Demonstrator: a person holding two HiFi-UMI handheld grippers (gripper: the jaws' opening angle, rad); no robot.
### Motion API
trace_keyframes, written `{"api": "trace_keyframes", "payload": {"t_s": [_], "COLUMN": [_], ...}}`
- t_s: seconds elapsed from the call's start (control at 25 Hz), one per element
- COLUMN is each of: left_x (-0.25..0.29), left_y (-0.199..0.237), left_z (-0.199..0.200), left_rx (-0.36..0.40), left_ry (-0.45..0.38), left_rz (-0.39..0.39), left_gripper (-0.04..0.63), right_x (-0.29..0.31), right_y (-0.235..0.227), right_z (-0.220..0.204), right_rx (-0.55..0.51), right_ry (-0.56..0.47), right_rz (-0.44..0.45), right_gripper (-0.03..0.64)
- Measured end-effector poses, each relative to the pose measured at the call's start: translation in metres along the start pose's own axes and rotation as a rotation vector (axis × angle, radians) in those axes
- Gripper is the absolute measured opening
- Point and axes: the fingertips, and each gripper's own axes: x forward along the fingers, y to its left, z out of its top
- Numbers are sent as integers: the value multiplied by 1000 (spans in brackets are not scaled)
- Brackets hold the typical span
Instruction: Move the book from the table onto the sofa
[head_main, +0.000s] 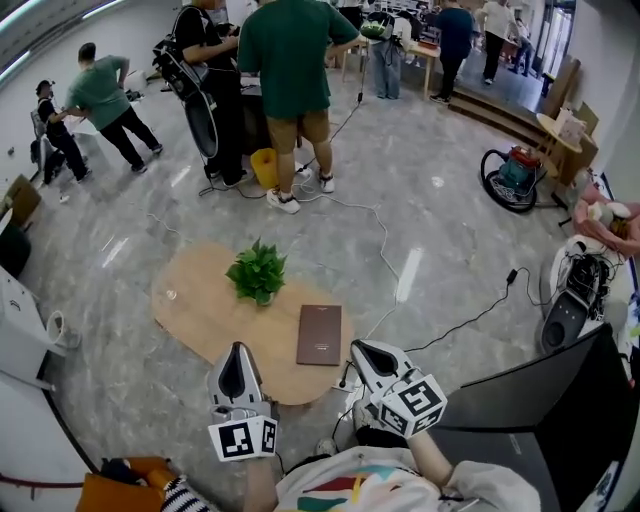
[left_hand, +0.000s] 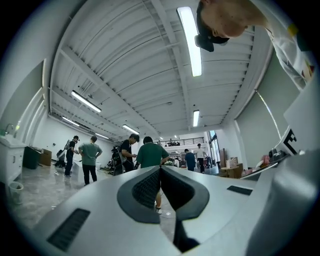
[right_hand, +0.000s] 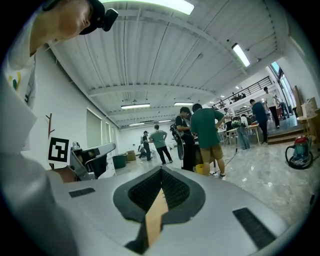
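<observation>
We find both claws closed and empty: the left claw (head_main: 238, 352) and the right claw (head_main: 360, 352) hover at the near edge of the tabletop (head_main: 190, 300). The book (head_main: 319, 335) lies flat on it, between the claws and just ahead of them, nearer the right claw.

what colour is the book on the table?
The book is plain dark brown. It shows best in the head view.

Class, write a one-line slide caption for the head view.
Left claw and right claw, both shut, hover beside the book on the table.
</observation>
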Motion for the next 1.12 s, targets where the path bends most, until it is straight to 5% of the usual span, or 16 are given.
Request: {"api": "trace_keyframes", "payload": {"t_s": [0.28,0.48,0.64,0.92,1.12], "left_x": [71,111,124,151,160], "left_y": [-45,-100,-124,-98,-82], "left_z": [-8,-33,-66,-121,-213], "left_rx": [55,132,82,33,-30], "left_ry": [-4,78,142,252,457], "left_rz": [-30,-112,-158,-156,-202], "left_gripper": [8,8,8,8,8], "right_x": [14,12,14,41,73], "right_y": [-75,-125,-159,-183,-190], "right_z": [10,0,-28,-39,-74], "right_rx": [70,106,150,161,160], "right_ry": [-48,-22,31,48,59], "right_rz": [-5,-17,-44,-73,-72], "right_gripper": [9,9,9,9,9]}}
